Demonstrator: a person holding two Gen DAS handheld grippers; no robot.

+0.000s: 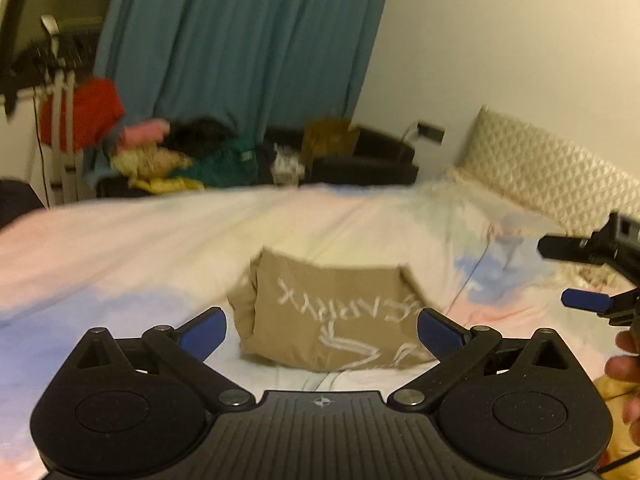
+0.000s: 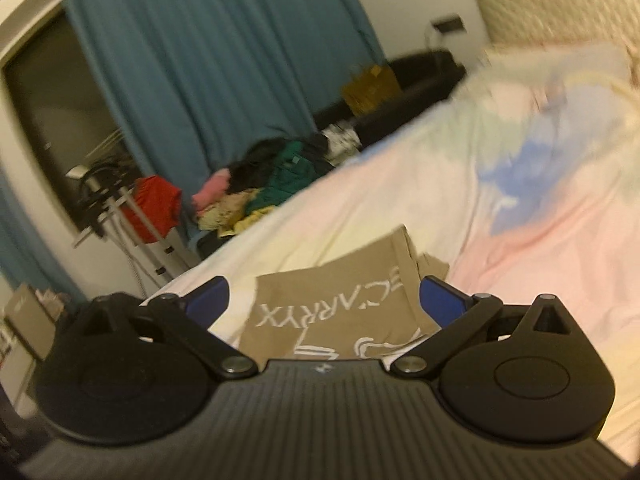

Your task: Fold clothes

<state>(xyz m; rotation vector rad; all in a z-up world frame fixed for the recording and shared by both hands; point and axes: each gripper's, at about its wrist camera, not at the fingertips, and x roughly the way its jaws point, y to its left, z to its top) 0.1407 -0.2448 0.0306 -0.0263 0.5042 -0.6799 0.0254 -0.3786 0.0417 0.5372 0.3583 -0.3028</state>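
- While both views blur, a folded tan shirt [image 1: 332, 316] with white lettering is seen lying on the pastel bedspread [image 1: 120, 248].
- Just short of the shirt, the left gripper [image 1: 322, 330] is held with fingers spread wide, nothing between them.
- Over the shirt's near edge, the right gripper [image 2: 324, 302] is likewise held apart, empty.
- Beyond the shirt, a clothes pile [image 1: 176, 156] is glimpsed before the teal curtain [image 1: 240, 40].
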